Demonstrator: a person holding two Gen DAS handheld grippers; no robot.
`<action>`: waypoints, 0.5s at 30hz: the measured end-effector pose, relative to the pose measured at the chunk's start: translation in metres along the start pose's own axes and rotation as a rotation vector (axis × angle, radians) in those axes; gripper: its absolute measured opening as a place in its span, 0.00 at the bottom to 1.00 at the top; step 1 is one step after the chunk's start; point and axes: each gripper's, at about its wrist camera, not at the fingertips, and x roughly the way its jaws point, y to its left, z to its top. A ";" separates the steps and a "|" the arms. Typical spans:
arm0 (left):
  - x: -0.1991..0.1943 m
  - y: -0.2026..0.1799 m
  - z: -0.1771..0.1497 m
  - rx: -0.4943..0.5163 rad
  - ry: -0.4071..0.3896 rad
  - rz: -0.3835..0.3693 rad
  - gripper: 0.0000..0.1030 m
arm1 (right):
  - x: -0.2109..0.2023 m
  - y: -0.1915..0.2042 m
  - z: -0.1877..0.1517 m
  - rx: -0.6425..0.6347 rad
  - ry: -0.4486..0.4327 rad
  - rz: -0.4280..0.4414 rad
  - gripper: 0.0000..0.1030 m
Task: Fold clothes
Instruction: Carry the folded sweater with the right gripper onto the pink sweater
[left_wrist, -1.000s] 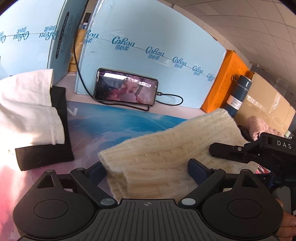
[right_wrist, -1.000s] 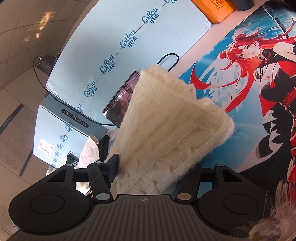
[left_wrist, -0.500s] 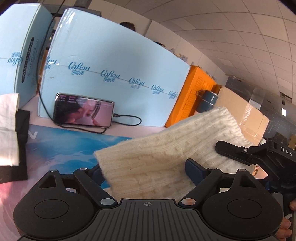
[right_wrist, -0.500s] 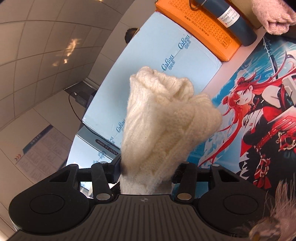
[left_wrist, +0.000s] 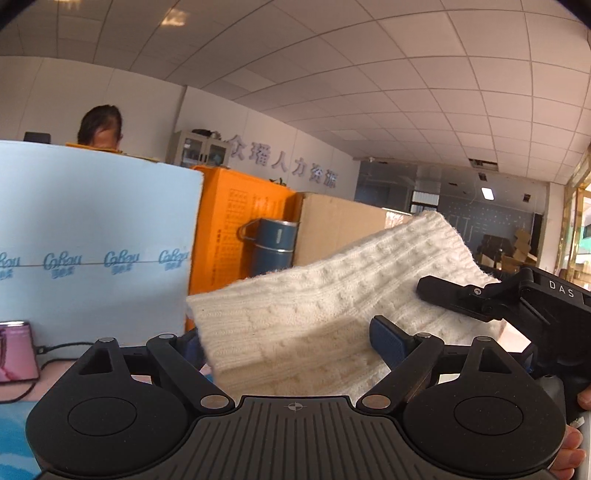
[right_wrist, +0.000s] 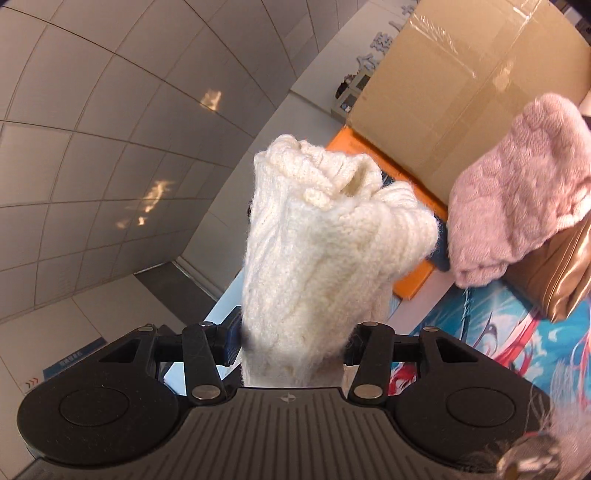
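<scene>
— What is held?
— A folded cream knit sweater (left_wrist: 332, 314) is clamped by the left tool (left_wrist: 291, 343) and right tool (right_wrist: 291, 339), raised clear of the counter (right_wrist: 480, 321).
— Behind it?
— A pink knit (right_wrist: 517, 192) is seen against a cardboard box (right_wrist: 461, 85).

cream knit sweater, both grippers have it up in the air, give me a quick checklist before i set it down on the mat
1. Left gripper shut on cream knit sweater: ok.
2. Right gripper shut on the sweater: ok.
3. Fold holding together between the fingers: ok, layers bunched but gripped.
4. Landing spot on the printed mat: cannot tell, mostly out of view.
5. Clearance from the pink fuzzy garment: ok, apart.
6. Blue flask out of the way: ok, behind.
</scene>
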 end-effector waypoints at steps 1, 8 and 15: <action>0.013 -0.007 0.003 0.012 -0.011 -0.012 0.87 | -0.003 -0.003 0.009 -0.016 -0.025 -0.006 0.45; 0.101 -0.039 0.016 -0.008 -0.055 -0.073 0.87 | -0.006 -0.044 0.066 -0.076 -0.173 -0.080 0.45; 0.175 -0.050 0.004 -0.047 0.008 -0.093 0.87 | 0.004 -0.112 0.091 -0.076 -0.241 -0.176 0.45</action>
